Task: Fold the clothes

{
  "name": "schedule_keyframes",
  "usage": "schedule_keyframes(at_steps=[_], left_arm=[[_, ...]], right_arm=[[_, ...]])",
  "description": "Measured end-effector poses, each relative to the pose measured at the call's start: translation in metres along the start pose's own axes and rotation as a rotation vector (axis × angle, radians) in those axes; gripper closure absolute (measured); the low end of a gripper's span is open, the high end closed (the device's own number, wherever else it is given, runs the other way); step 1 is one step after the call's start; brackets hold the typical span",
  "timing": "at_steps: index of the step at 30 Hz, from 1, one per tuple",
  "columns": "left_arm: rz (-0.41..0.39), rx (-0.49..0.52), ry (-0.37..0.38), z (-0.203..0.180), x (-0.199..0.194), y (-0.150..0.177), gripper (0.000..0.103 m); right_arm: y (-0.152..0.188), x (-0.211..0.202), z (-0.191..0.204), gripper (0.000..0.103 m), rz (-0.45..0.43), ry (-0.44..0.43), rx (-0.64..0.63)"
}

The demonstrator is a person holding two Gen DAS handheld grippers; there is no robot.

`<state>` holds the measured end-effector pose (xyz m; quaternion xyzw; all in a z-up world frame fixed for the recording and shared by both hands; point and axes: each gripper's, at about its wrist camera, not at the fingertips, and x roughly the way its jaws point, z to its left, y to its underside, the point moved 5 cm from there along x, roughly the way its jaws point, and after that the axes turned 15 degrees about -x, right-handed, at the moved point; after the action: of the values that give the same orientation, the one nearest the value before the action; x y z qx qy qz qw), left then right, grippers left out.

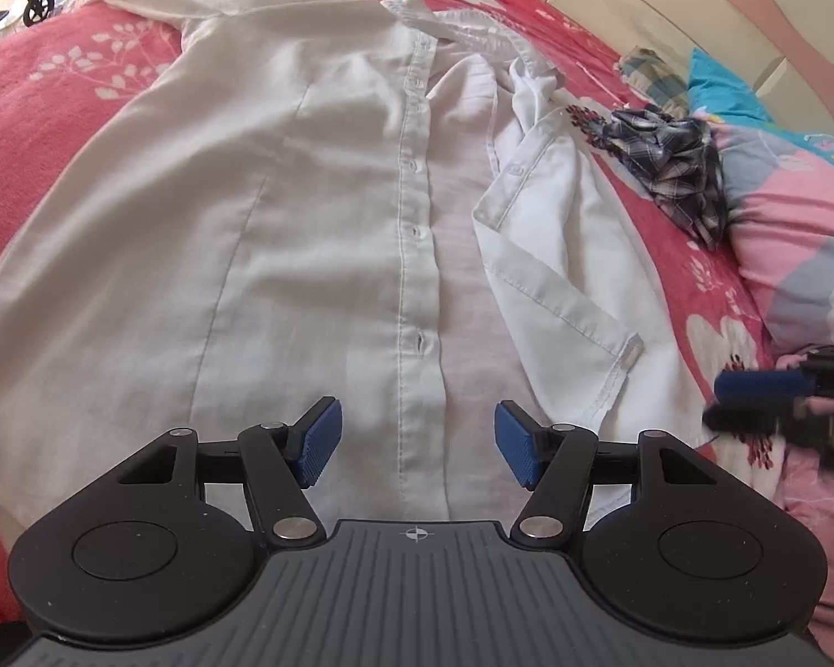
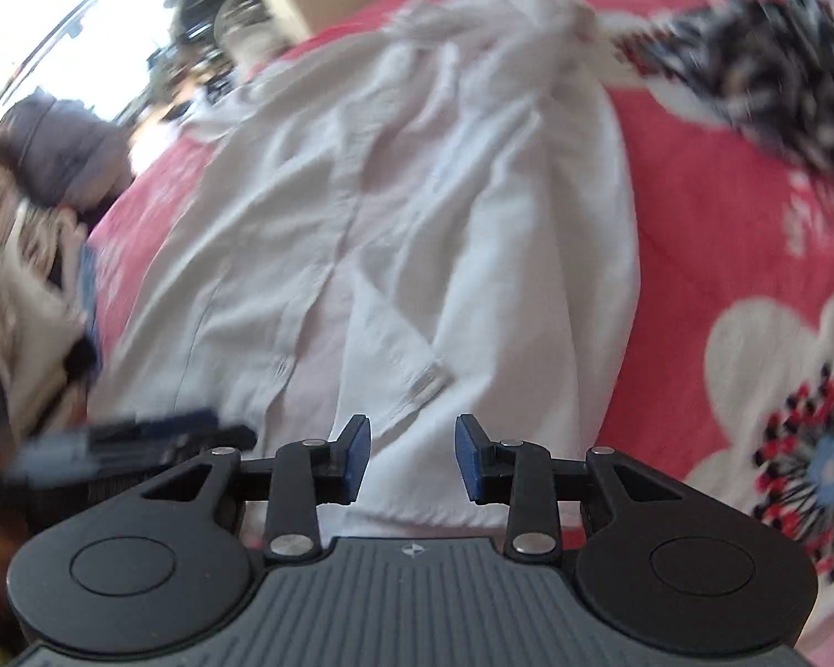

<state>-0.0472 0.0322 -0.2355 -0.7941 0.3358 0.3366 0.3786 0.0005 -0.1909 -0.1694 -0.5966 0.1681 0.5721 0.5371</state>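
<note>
A white button-up shirt point(image 1: 317, 222) lies spread front-up on the bed point(image 1: 55, 55), which is covered with a red floral bedspread. Its button placket point(image 1: 417, 233) runs from the collar, toward the far edge of the bed, down to the hem at the near edge. One sleeve point(image 1: 556, 255) is folded in over the front of the shirt, its cuff point(image 1: 625, 356) resting on the body fabric not far from the hem. The other sleeve trails off toward the far left corner of the bed.

The left hand-held gripper point(image 1: 417, 439) hangs over the lower part of the placket with its blue-padded jaws spread wide and nothing between them; the pads are clear of the cloth. The right hand-held gripper point(image 2: 411, 458) hovers above the shirt's hem beside the folded sleeve, its jaws parted with only air between them, holding nothing. In the left wrist view it shows as a blurred dark shape at the right side of the bed, over the bedspread just beyond the shirt's edge.

A crumpled dark plaid garment point(image 1: 678, 167) lies on the bedspread well apart from the shirt, toward the right edge of the bed, near a pink and blue patterned quilt point(image 1: 795, 211). The right wrist view is blurred.
</note>
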Motion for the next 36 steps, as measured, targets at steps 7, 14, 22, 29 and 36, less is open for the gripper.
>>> schedule_keyframes(at_steps=[7, 14, 22, 29, 36], left_arm=[[-0.081, -0.028, -0.022, 0.016, -0.005, -0.007, 0.042], [-0.106, -0.063, -0.036, 0.025, -0.005, -0.013, 0.042], [-0.116, -0.14, -0.029, 0.038, -0.007, -0.019, 0.042], [-0.116, -0.259, 0.005, 0.054, -0.009, -0.025, 0.042], [-0.108, -0.281, 0.026, 0.055, -0.01, -0.026, 0.042]], right_arm=[[-0.013, 0.041, 0.001, 0.068, -0.004, 0.093, -0.049], [-0.006, 0.051, 0.019, 0.081, 0.044, 0.124, -0.211], [-0.016, 0.004, 0.029, 0.098, -0.06, 0.139, -0.251], [-0.031, -0.085, 0.029, 0.098, -0.186, 0.238, -0.327], [-0.046, -0.105, 0.028, 0.098, -0.178, 0.302, -0.399]])
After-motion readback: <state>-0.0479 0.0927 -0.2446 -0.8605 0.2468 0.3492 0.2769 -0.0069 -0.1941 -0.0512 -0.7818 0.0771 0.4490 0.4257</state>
